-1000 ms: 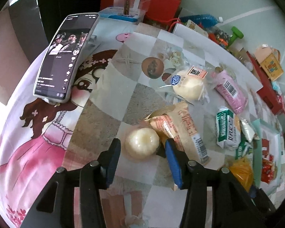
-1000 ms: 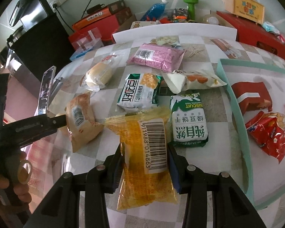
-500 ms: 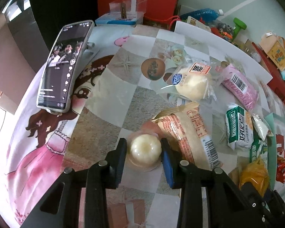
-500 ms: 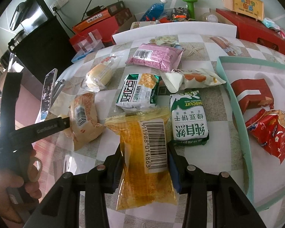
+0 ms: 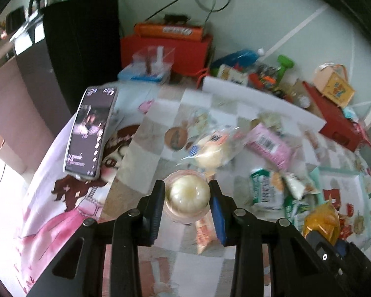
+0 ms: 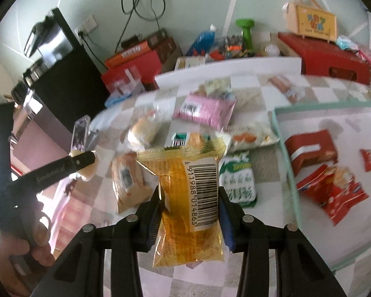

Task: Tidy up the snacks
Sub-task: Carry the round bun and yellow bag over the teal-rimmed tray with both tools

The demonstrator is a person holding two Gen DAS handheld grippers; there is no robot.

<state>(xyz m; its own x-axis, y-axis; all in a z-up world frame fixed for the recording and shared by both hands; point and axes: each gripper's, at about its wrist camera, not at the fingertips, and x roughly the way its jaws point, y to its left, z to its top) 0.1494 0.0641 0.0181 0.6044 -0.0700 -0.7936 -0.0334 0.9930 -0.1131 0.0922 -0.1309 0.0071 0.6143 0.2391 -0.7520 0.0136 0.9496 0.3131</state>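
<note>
Checkered tablecloth (image 6: 254, 225) on the table, scattered with snack packs; mint-rimmed tray (image 6: 284, 153) on the right side holds red packets (image 6: 331, 198). Left gripper (image 5: 187, 195) is clamped on a round pale jelly cup (image 5: 187, 193), cup sits squarely between the fingertips, both pads touching its sides, lifted above the cloth. Right gripper (image 6: 189, 206) is closed on a yellow snack bag (image 6: 190, 198), barcode facing up, pads pinching its lower-middle, top end sticking out past the fingertips. Phone (image 5: 90, 133) leans propped at the table's left edge. Frames blurry.
</note>
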